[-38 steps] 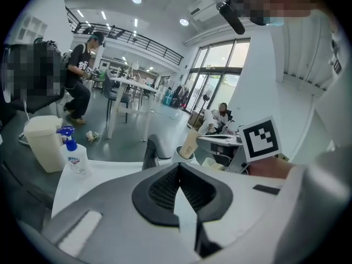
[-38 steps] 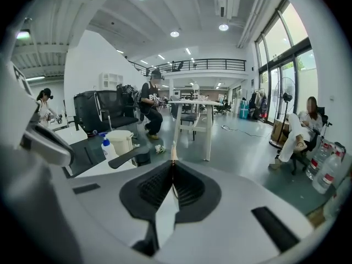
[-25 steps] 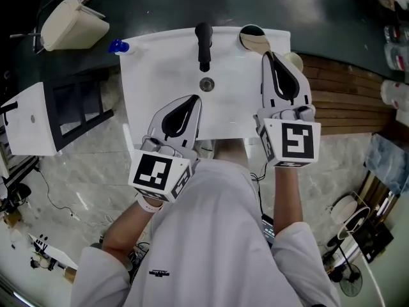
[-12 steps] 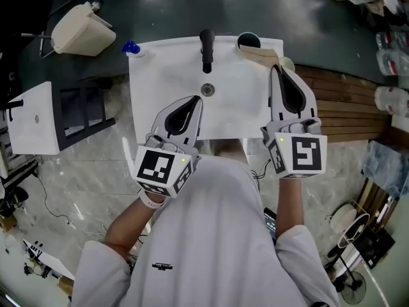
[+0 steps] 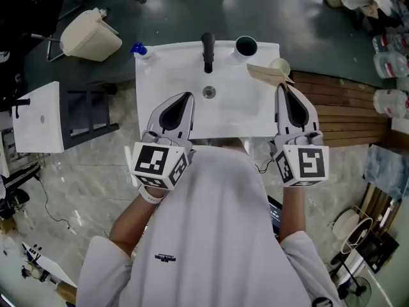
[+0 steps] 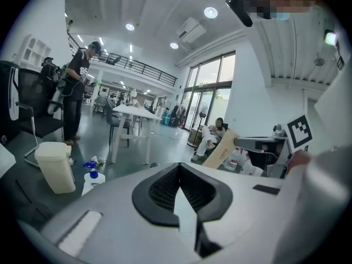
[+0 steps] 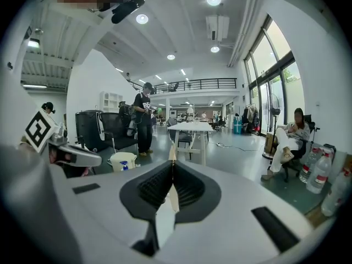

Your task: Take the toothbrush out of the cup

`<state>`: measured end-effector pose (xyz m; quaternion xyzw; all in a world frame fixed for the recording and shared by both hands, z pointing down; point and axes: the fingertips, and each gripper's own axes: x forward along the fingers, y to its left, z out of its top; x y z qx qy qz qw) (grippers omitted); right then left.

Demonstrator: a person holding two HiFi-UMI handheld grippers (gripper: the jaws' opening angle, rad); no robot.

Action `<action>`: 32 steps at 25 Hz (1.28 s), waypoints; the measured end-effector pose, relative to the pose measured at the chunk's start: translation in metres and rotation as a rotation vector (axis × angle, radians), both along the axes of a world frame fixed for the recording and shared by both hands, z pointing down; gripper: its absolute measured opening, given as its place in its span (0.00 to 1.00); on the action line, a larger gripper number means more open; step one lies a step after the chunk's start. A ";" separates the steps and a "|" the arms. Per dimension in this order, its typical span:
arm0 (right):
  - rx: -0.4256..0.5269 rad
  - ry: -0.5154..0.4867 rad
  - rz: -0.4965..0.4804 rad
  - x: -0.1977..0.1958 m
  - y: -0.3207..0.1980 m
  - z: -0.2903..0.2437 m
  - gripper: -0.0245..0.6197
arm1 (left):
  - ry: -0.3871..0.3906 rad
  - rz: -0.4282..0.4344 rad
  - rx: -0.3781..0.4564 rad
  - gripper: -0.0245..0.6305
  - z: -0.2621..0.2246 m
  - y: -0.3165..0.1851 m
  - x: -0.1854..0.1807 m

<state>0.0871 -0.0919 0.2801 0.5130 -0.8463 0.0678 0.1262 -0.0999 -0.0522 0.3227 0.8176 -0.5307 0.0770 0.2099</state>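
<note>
While right gripper [image 5: 284, 87] jaws pinch toothbrush [image 5: 265, 73] clear of cup [image 5: 246, 45], left gripper [image 5: 186, 96] jaws closed empty, over sink [image 5: 160, 75] edge.

A white washbasin [image 5: 160, 75] carries a black faucet [image 5: 208, 48] above a round drain [image 5: 209, 93]. A blue-capped spray bottle [image 5: 139, 50] stands at its far left corner, near a cream bin [image 5: 92, 37]. Wooden slats [image 5: 339, 101] lie to its right. Across the hall, one person [image 7: 144, 122] stands by a white table [image 7: 190, 126]; another person [image 7: 289, 142] sits near water bottles [image 7: 318, 172].
</note>
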 end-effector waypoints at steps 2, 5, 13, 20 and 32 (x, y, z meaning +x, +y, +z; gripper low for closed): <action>-0.007 -0.003 0.004 0.003 0.006 0.002 0.05 | -0.006 -0.009 0.008 0.05 -0.001 0.000 -0.004; -0.020 -0.017 0.012 0.009 0.016 0.004 0.05 | -0.013 -0.019 0.016 0.05 -0.005 0.003 -0.008; -0.049 -0.034 0.038 0.021 0.033 0.017 0.05 | -0.029 -0.012 0.021 0.05 -0.005 0.011 -0.008; -0.065 -0.049 0.061 0.029 0.041 0.020 0.05 | -0.032 -0.007 0.025 0.05 -0.008 0.014 -0.002; -0.075 -0.053 0.091 0.042 0.053 0.022 0.05 | -0.031 0.054 0.025 0.05 -0.009 0.014 0.019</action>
